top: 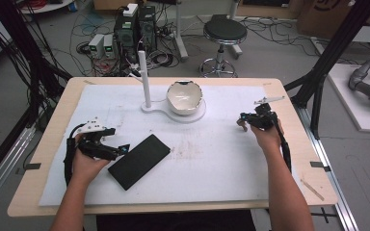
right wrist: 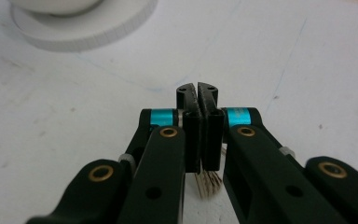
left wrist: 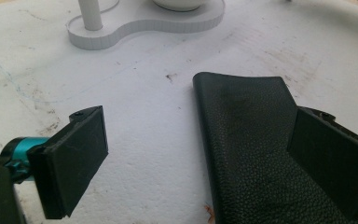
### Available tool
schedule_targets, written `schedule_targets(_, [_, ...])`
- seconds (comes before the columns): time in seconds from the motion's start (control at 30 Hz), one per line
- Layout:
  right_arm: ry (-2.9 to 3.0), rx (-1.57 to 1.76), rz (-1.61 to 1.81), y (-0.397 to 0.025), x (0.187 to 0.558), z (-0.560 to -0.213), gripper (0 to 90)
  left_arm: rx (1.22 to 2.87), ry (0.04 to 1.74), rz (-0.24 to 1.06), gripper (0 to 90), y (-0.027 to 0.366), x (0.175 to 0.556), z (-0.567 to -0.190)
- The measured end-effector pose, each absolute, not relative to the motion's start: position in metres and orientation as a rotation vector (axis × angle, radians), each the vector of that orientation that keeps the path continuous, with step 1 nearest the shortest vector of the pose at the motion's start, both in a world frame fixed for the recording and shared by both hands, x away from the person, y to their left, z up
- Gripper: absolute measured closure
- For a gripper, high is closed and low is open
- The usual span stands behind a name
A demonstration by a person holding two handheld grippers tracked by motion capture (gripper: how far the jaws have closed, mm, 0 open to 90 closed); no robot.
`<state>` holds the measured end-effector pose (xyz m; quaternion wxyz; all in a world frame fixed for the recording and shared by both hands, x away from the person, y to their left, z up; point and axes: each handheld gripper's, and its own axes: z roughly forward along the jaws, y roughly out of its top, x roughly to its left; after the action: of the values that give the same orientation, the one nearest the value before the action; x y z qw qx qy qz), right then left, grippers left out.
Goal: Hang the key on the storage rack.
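The left gripper (left wrist: 198,158) is wide open. Its two black jaws stand far apart, and nothing is squeezed between them. One jaw sits over the bare white mat (left wrist: 144,140). The other jaw sits over the black leather case (left wrist: 251,140), right at the case's near end, but I cannot tell if it touches the case. The edge of the case runs up through the gap between the jaws. From the high view, the left gripper (top: 120,150) is low on the left side of the table (top: 53,125), with its tips right at the left corner of the black leather case (top: 139,160). The case lies flat on the white mat (top: 212,154), turned at a slant, near the front left part of the table. The left hand (top: 87,161) wraps around the gripper from behind, and the arm comes up from the bottom edge. The right gripper (right wrist: 198,100) is pressed tight together, with its pads (right wrist: 192,130) flat on each other and nothing big held in them. In the high view the right gripper (top: 243,119) is far over on the right side of the mat, well apart from the case. The right hand (top: 266,134) holds it low, pointing to the left. A white bowl (top: 185,97) sits on a white stand (top: 173,114) with a tall white post (top: 144,77) at the back of the mat.
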<state>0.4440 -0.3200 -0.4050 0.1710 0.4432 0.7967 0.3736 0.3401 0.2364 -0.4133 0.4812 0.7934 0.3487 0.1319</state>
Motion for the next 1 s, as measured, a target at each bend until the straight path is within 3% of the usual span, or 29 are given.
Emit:
schedule_targets(0.47, [2.208,1.020,1.210,-0.299,0.406,-0.309,90.0,1.925,0.841,0.332,5.0,0.237,0.338,-0.410])
schedule_targets(1.0, [2.254,0.785,1.275,-0.248,0.401,-0.253,90.0,1.934,0.835,0.340,5.0,0.237,0.336,-0.408])
